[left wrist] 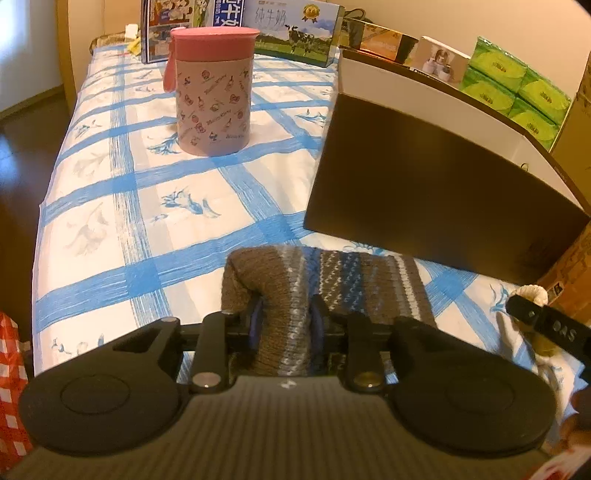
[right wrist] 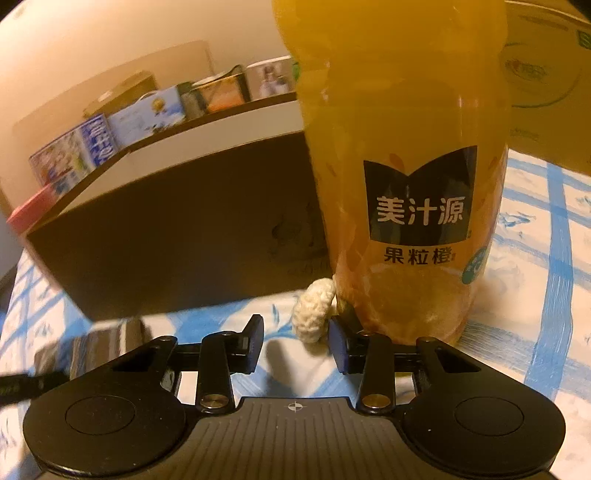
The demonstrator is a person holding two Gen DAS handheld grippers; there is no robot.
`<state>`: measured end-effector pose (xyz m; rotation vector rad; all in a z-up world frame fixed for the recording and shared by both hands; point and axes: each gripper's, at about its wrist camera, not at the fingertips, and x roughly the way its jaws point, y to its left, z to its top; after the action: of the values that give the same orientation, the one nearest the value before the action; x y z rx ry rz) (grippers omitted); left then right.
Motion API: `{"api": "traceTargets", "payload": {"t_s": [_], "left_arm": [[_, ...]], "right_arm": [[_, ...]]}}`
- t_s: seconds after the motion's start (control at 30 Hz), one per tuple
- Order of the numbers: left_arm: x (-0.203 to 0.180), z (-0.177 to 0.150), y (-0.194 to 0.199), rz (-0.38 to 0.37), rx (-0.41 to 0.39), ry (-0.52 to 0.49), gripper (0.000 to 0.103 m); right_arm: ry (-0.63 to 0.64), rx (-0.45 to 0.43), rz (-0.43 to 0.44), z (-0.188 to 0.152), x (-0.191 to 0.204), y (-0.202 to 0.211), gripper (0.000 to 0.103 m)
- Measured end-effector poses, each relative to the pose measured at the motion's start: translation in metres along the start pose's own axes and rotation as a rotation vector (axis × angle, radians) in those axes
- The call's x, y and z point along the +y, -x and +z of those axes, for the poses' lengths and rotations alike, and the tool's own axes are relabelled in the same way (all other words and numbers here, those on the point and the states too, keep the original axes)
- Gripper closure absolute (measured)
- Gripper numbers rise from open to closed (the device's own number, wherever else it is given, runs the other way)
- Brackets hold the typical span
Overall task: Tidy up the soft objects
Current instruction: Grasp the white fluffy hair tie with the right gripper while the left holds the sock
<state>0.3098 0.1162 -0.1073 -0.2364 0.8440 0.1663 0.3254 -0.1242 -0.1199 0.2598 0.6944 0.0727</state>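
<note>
Under both grippers spreads a white bedcover (left wrist: 177, 229) crossed by broad blue stripes and printed with small blue flowers, the largest thing in sight. Ahead and to the right of the left gripper (left wrist: 284, 319) a big dark brown box (left wrist: 443, 192) stands on the cover, its near face filling much of that side; the right wrist view shows the same box ahead and to the left of the right gripper (right wrist: 297, 343). Directly ahead of the right gripper, a little to its right, an orange juice bottle (right wrist: 402, 147) stands upright and close, with a dark label bearing white characters. Well ahead of the left gripper, slightly to its left, sits a pink round canister (left wrist: 212, 92) with a darker pink lid, and beyond it a row of printed cartons (left wrist: 295, 29) along the far edge. Green tissue packs (left wrist: 517, 92) are stacked far off to the right, behind the brown box. Just in front of the left gripper lies a brown knitted sock (left wrist: 317, 280) with blue and white bands; part of it is bunched up between the jaws, which pinch the fabric from both sides. Smallest is a cream crocheted piece (right wrist: 314, 310) lying between the right gripper's jaws, against the base of the bottle; it touches the right-hand pad, while the left-hand pad stands clear of it, so the jaws are spread and grip nothing.
</note>
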Motion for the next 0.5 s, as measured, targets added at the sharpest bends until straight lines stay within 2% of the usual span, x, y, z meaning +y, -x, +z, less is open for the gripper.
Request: {"api": "traceTargets", "payload": {"t_s": [0.03,0.1,0.17,0.27,0.3,0.33,0.5], "left_arm": [[0.001,0.0,0.001,-0.003,0.006,0.006,0.07],[0.003,0.0,0.003,-0.012,0.015,0.019,0.066],[0.004,-0.002,0.004,-0.015,0.016,0.025,0.066],[0.002,-0.004,0.005,-0.012,0.016,0.011,0.076],[0.002,-0.004,0.007,-0.016,0.02,0.009,0.084],[0.002,-0.005,0.008,-0.024,0.025,0.011,0.087],[0.002,-0.016,0.027,-0.121,0.082,0.034,0.09]], "right_arm": [[-0.015,-0.005,-0.005,0.001,-0.001,-0.001,0.068],[-0.039,-0.016,-0.015,0.003,-0.001,-0.004,0.088],[-0.04,-0.016,-0.002,0.004,-0.001,-0.006,0.088],[-0.003,-0.018,0.035,0.003,-0.003,-0.001,0.089],[0.007,-0.013,0.052,0.003,-0.004,0.001,0.089],[0.015,-0.007,0.07,0.003,-0.004,0.004,0.089],[0.072,-0.004,0.149,0.001,-0.004,0.026,0.089]]}}
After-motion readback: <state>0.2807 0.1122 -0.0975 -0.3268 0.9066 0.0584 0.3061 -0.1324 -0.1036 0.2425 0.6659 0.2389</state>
